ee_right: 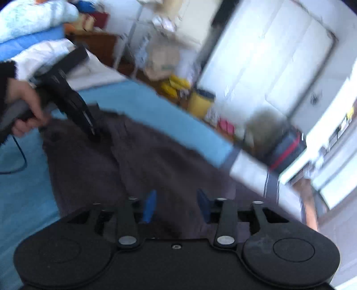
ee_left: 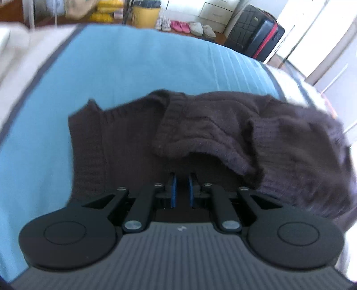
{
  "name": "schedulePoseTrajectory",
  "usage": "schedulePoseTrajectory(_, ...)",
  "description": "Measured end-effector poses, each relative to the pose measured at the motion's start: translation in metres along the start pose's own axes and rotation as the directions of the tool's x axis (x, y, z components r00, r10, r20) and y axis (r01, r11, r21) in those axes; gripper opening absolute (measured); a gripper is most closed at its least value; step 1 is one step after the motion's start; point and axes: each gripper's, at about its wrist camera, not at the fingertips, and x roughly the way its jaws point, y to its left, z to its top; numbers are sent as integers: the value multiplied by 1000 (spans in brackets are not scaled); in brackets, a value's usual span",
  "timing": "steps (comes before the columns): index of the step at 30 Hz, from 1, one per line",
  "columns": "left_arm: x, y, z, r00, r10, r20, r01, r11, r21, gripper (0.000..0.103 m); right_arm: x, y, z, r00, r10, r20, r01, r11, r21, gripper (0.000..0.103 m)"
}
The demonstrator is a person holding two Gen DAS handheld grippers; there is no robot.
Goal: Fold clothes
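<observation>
A dark brown knitted sweater lies on a blue sheet that covers a bed. One part of it is folded back over the body in a thick roll. My left gripper points down at the sweater, its blue pads close together, their tips tucked under that roll and pinching dark knit. The right wrist view shows the left gripper held in a person's hand, its tip pressed into bunched sweater fabric. My right gripper hovers over the sweater's near side, open, with nothing gripped between its pads.
The bed's far edge drops to the floor. Beyond it stand a black and red suitcase, a yellow bin and several shoes. White bedding lies to the left. A thin cable trails over the sheet.
</observation>
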Motion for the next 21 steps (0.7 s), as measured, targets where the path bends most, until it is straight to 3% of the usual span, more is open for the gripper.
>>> schedulePoseTrajectory(5,-4,22,3,989,-143,25,145,985,-98,13,35,15,3,998,54,-38,-55,998,-34,55)
schedulePoseTrajectory(6,1,25,5,979,-201,25,203,973,-111,14,50,20,4,993,84,-80,-86,996,-25,57)
schedulePoseTrajectory(8,24,34,10,938,-345,-2,339,922,-189,22,84,29,7,978,147,-150,-150,989,-8,57)
schedulePoseTrajectory(10,44,42,10,910,-414,-22,391,874,-289,25,112,31,10,974,143,-173,-145,989,-3,57)
schedulePoseTrajectory(11,49,45,8,905,-425,-26,396,862,-317,25,117,24,14,973,157,-169,-154,988,32,56)
schedulePoseTrajectory(13,49,46,5,907,-419,-24,391,864,-319,25,118,7,20,962,219,-160,-200,972,126,20)
schedulePoseTrajectory(16,51,48,1,912,-409,-26,380,868,-320,25,101,-19,18,939,306,-154,-267,936,231,15)
schedulePoseTrajectory(18,52,49,0,917,-397,-38,366,874,-321,25,76,-33,7,952,275,-134,-232,934,270,14)
schedulePoseTrajectory(21,51,45,2,927,-374,-37,341,878,-335,25,32,-68,-15,984,164,-65,-126,911,392,12)
